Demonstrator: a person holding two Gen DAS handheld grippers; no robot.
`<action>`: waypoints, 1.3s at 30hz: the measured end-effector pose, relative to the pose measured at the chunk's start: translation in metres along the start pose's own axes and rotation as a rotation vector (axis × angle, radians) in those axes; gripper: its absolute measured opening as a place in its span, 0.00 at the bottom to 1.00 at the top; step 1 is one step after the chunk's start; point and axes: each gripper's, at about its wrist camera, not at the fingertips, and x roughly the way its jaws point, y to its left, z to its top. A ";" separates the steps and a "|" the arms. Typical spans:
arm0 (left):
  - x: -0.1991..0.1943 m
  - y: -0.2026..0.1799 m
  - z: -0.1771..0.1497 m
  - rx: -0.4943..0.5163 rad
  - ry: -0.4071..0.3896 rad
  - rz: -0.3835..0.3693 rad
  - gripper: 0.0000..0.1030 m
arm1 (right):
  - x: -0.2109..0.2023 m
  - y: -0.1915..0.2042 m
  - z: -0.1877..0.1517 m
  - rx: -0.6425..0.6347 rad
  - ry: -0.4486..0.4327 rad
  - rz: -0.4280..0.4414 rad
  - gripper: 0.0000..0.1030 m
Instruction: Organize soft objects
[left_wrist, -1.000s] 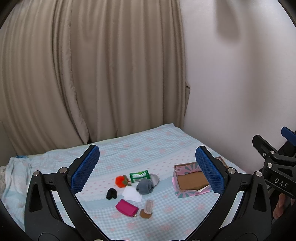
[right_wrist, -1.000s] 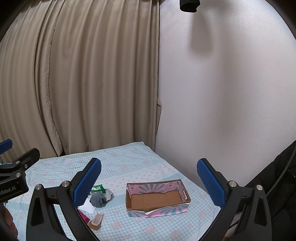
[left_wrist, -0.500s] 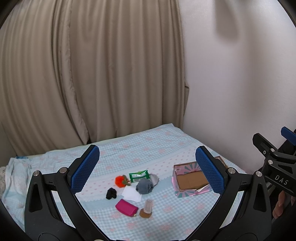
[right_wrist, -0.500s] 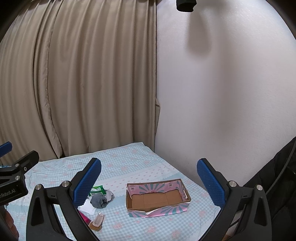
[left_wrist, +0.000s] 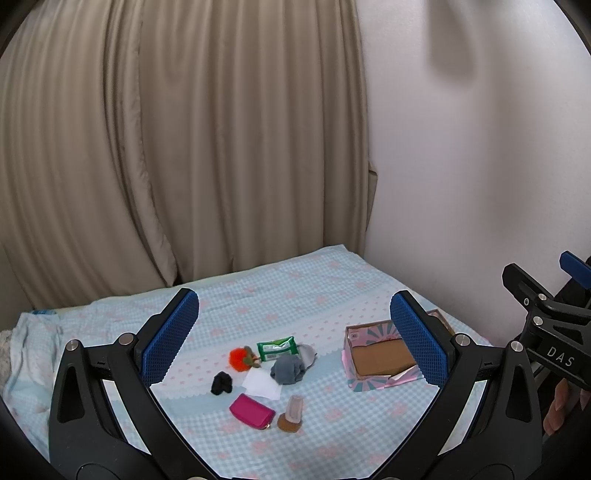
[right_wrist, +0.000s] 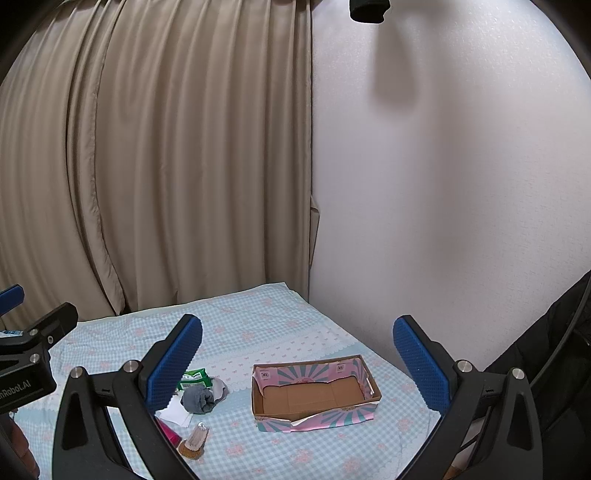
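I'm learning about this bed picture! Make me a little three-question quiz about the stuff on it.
1. True or false: the cardboard box already has something soft inside.
2. Which lies nearest the box? A) black sock B) grey sock C) pink pouch
3. Fill in: the green wipes packet sits right beside the fluffy ______ toy.

Key: 1 false, only its bare bottom shows. 2 B. 3 orange. Both the left gripper and the right gripper have their jaws wide apart, holding nothing.
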 end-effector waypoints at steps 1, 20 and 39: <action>-0.001 0.000 0.000 -0.001 0.000 0.000 1.00 | 0.001 -0.001 0.000 0.000 0.000 0.000 1.00; -0.009 0.008 0.001 -0.026 0.029 0.049 1.00 | 0.007 0.002 0.001 -0.005 0.024 0.036 1.00; 0.079 0.160 -0.100 -0.002 0.287 -0.025 1.00 | 0.086 0.115 -0.076 0.035 0.261 0.083 1.00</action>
